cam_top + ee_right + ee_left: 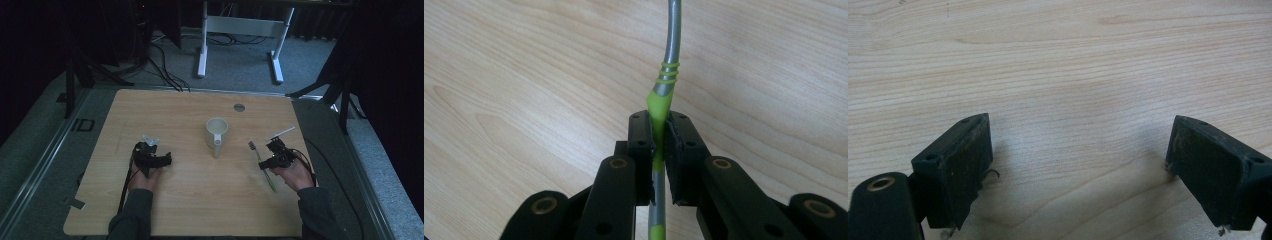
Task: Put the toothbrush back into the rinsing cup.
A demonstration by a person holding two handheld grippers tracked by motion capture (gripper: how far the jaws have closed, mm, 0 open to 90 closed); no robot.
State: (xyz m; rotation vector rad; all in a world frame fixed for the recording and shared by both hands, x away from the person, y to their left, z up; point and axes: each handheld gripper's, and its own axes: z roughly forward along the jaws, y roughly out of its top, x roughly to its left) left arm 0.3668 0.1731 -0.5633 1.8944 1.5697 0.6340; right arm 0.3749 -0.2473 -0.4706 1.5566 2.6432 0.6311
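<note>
A green and grey toothbrush [262, 165] hangs a little above the wooden table [200, 200] at the right, its head toward the mug. My right gripper [272, 161] is shut on its green handle [658, 107], and the grey neck runs up out of that gripper view. A white mug [216, 132] stands upright at the table's middle, handle toward me. At the left, my left gripper [150, 155] rests low over the table; its jaws [1078, 170] stand wide open with bare wood between them.
A round grey grommet [239, 107] sits in the table's far edge. Behind the table stand a white desk frame [240, 35] and black stands on grey carpet. Cables trail from both grippers over the near edge.
</note>
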